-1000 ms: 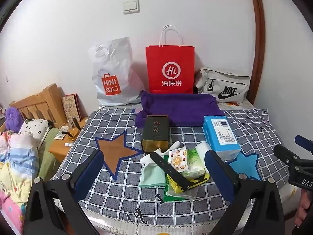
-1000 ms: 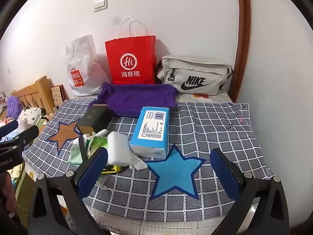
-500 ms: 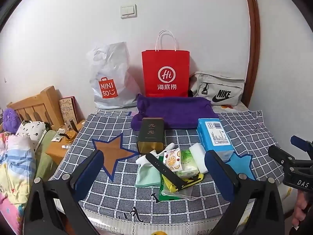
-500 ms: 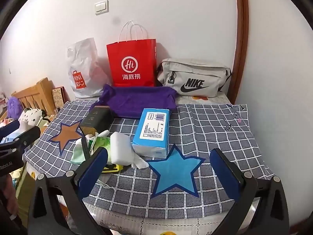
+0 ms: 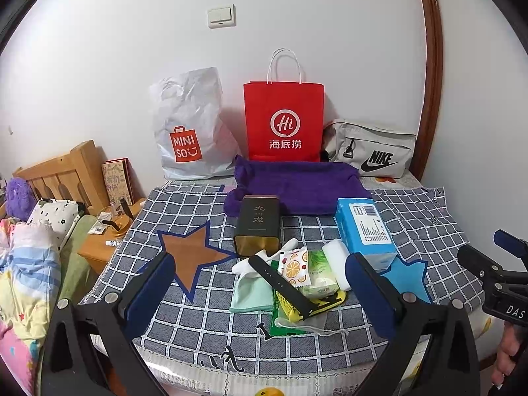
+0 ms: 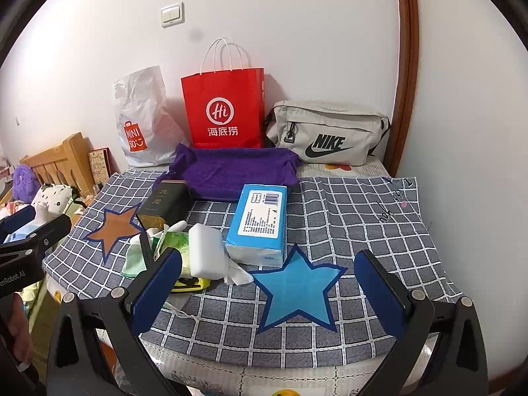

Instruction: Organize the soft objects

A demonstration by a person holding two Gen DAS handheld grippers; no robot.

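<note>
A white wall (image 5: 132, 66) with a light switch (image 5: 221, 16) backs a desk covered by a grey checked cloth (image 6: 346, 217) bearing a brown star (image 5: 191, 257) and a blue star (image 6: 297, 293). Along the wall stand a white Miniso bag (image 5: 191, 125), a red paper bag (image 5: 283, 122) and a grey Nike pouch (image 6: 326, 132), with a purple towel (image 5: 297, 184) spread just in front of them. Left of the desk lie a wooden headboard (image 5: 62, 175) and bedding (image 5: 26, 274). Near the cloth's middle a dark tin (image 5: 259, 224) lies beside a blue tissue pack (image 6: 260, 221); in front of them sits the heap of soft things: a white sponge (image 6: 206, 250), a green wipes pack (image 5: 318, 274), a mint cloth (image 5: 254, 293), a fruit-print sachet (image 5: 292, 265) and a black strap (image 5: 280, 283) across them. The cloth's right half is open, and its front edge overhangs the desk. The left claw (image 5: 260, 290) and right claw (image 6: 274, 293) both hover at the near edge, spread wide and holding nothing.
</note>
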